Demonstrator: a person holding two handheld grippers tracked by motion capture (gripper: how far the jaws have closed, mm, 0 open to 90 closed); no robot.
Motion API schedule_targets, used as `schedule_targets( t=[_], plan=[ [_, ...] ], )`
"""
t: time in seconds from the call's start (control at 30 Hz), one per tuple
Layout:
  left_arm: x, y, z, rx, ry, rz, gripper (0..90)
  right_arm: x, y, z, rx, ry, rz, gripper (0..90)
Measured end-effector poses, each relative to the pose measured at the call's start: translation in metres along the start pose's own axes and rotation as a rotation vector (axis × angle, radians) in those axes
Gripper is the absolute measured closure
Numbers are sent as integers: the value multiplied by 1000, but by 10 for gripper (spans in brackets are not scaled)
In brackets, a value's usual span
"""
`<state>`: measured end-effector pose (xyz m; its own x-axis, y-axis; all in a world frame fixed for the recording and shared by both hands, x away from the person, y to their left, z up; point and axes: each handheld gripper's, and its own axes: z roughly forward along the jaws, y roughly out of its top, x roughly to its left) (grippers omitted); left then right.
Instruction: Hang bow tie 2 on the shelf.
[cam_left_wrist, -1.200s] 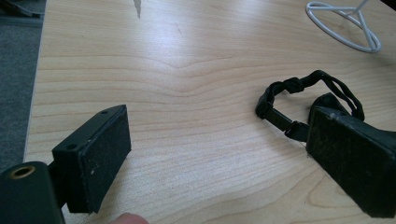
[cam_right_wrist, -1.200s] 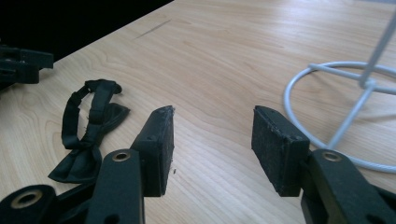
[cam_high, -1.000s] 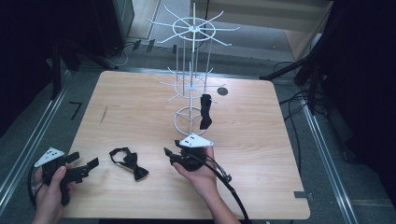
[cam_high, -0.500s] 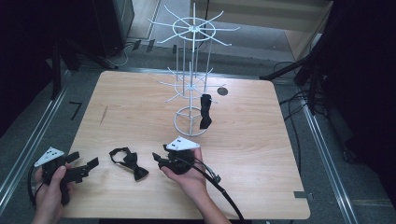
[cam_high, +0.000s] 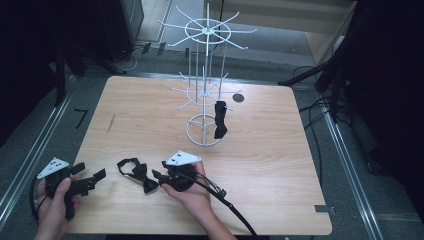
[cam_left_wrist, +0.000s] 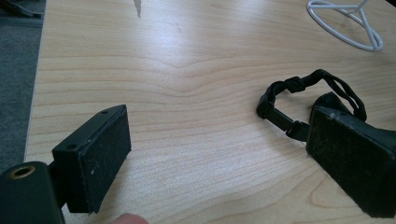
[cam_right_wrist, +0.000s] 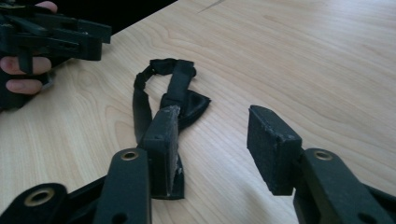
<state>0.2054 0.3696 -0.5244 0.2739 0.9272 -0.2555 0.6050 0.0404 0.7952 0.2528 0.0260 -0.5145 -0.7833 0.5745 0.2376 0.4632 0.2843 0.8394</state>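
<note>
We carry two black grippers: left gripper (cam_high: 89, 179), right gripper (cam_high: 162, 178). Each bears a grey three-cornered plate, flat rectangular pads (cam_right_wrist: 273, 147), brass-ringed pivot holes, and a black cable.

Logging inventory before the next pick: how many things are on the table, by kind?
Black fabric bow ties: 2, one lying flat on the table, one hanging on the rack
White wire display rack: 1
Total: 3
</note>
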Motion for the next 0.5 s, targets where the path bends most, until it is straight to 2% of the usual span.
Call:
schedule_targets(
  t=[0.33, 0.5],
  plan=[
    [0, 0, 0, -1, -2, 0, 71, 10, 1, 14, 16, 34, -1, 546],
    [0, 0, 0, 0, -1, 3, 71, 16, -2, 21, 53, 59, -15, 521]
  ],
)
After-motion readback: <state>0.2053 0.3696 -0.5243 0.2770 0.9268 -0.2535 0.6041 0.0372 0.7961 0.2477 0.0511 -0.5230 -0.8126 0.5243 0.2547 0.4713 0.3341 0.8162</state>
